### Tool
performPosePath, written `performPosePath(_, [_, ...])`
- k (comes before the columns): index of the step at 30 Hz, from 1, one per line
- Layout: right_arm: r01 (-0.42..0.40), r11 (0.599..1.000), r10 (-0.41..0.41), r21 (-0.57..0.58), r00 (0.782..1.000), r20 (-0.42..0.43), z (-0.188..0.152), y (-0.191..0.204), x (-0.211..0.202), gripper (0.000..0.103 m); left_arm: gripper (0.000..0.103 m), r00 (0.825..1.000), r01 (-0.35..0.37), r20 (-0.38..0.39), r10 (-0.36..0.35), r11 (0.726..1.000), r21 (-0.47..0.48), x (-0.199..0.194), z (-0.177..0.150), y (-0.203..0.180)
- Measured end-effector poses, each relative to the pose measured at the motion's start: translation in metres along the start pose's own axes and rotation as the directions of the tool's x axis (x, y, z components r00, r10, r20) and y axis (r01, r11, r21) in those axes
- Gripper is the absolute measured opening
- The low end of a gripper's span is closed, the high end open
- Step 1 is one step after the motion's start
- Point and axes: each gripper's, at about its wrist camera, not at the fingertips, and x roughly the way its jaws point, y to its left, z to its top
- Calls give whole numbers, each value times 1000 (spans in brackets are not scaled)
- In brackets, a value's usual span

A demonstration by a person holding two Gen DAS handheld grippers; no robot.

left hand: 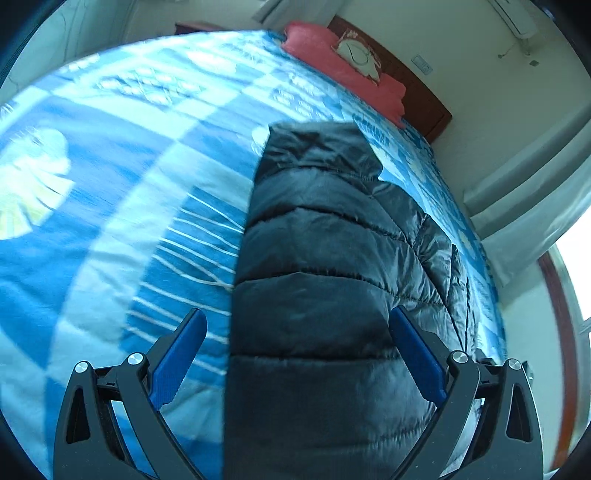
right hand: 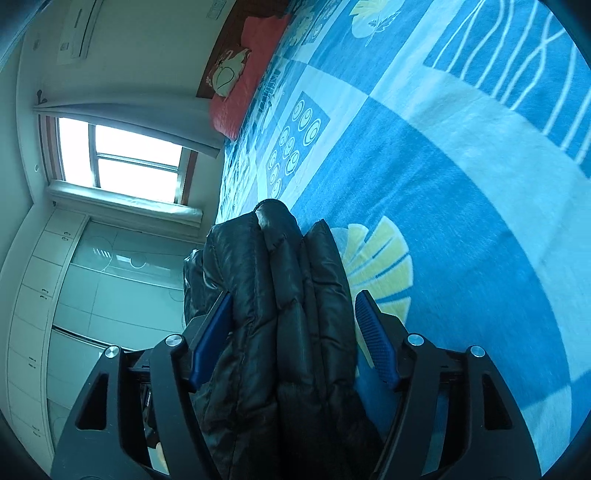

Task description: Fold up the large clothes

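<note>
A black quilted puffer jacket lies on a bed covered with a blue and white patterned blanket. In the left wrist view my left gripper is open wide, its blue pads on either side of the jacket's folded edge, above it. In the right wrist view a thick bunch of the jacket sits between the blue pads of my right gripper; the left pad presses the fabric, the right pad stands a little off it.
A red pillow lies at the dark wooden headboard. An air conditioner hangs on the wall. A window with curtain and white cabinets stand beside the bed.
</note>
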Motion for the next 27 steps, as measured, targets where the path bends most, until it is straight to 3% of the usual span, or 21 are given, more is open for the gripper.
performPosePath(10, [121,989,-114,-80,990,85,-43,10,-62,67,98,993,-98,72,96,995,30,-57,-37,0])
performPosePath(15, [204,969,-186,-136,973,135,-71,17,-94,69,98,985,-142,101,136,989,50,-85,-64,-7])
performPosePath(21, [314,923,-271,-223,941,203,-105,35,-119,72,98,969,-204,165,183,971,121,-117,-105,-22])
performPosePath(27, [437,837,-351,-329,891,288,-136,61,-134,78,98,952,-263,206,226,949,174,-136,-140,-33])
